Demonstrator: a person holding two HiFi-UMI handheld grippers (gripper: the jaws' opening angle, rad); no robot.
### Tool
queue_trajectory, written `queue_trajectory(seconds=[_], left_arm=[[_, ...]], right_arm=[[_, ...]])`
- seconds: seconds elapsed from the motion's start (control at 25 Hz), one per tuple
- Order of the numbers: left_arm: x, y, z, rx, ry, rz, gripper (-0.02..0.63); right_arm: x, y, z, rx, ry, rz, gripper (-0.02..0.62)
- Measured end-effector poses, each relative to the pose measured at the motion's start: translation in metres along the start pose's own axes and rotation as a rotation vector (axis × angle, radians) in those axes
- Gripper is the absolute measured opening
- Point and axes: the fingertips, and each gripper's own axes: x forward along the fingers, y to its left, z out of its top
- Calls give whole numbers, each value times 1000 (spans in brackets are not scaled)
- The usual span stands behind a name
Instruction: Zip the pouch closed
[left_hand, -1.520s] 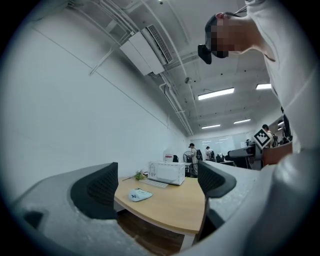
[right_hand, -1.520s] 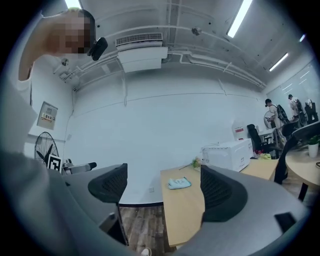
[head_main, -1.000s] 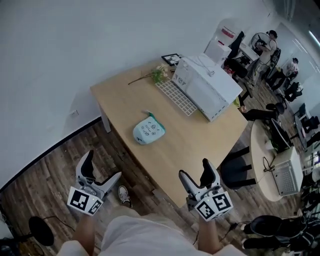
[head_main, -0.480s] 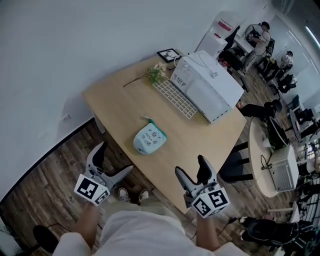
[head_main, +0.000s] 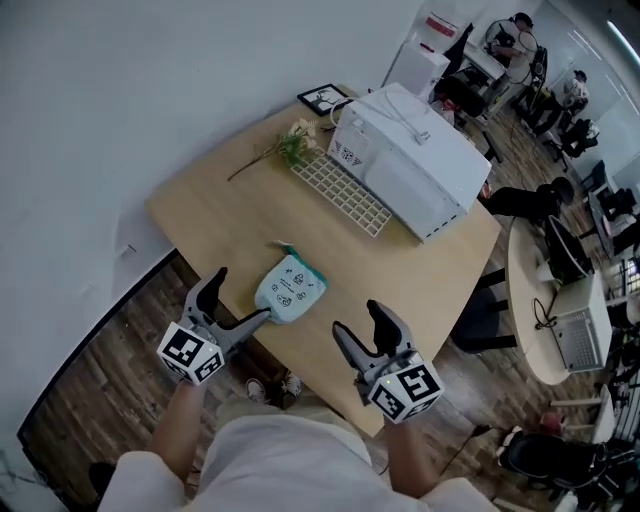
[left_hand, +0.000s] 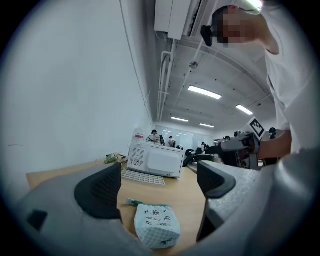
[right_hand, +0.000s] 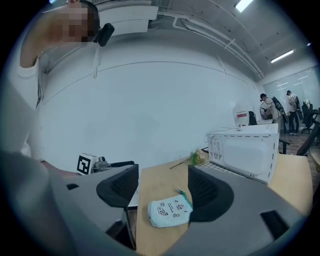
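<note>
A small white pouch (head_main: 290, 288) with printed figures and a teal zipper edge lies near the front-left edge of the wooden table (head_main: 400, 270). My left gripper (head_main: 243, 296) is open at the table's edge, and its nearer finger reaches almost to the pouch. In the left gripper view the pouch (left_hand: 157, 225) lies low ahead of the open left gripper (left_hand: 157, 185), touching neither pad. My right gripper (head_main: 362, 325) hovers over the front edge, to the right of the pouch. Its jaws are closing with nothing between them. In the right gripper view the pouch (right_hand: 170, 212) lies beyond the right gripper (right_hand: 162, 187).
A white microwave (head_main: 410, 165) stands at the back right of the table, with a white grid rack (head_main: 340, 190) in front of it. A flower sprig (head_main: 285, 150) and a small picture frame (head_main: 322, 98) lie at the far corner. Office desks and people are beyond, to the right.
Both grippers have moved forward from over the floor to the table's front edge, toward the pouch. The right jaws stand narrower than before.
</note>
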Motion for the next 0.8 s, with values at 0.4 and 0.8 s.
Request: queue_trajectory(seconds=[0.4,0.8], left_arm=[[101,65,-91,110,313,-147,297],[161,100,-179,322,567,-297,239]], right_arm=[[46,-43,-20,1,38,20,237],[67,-73,-32,-48,100,19,187]])
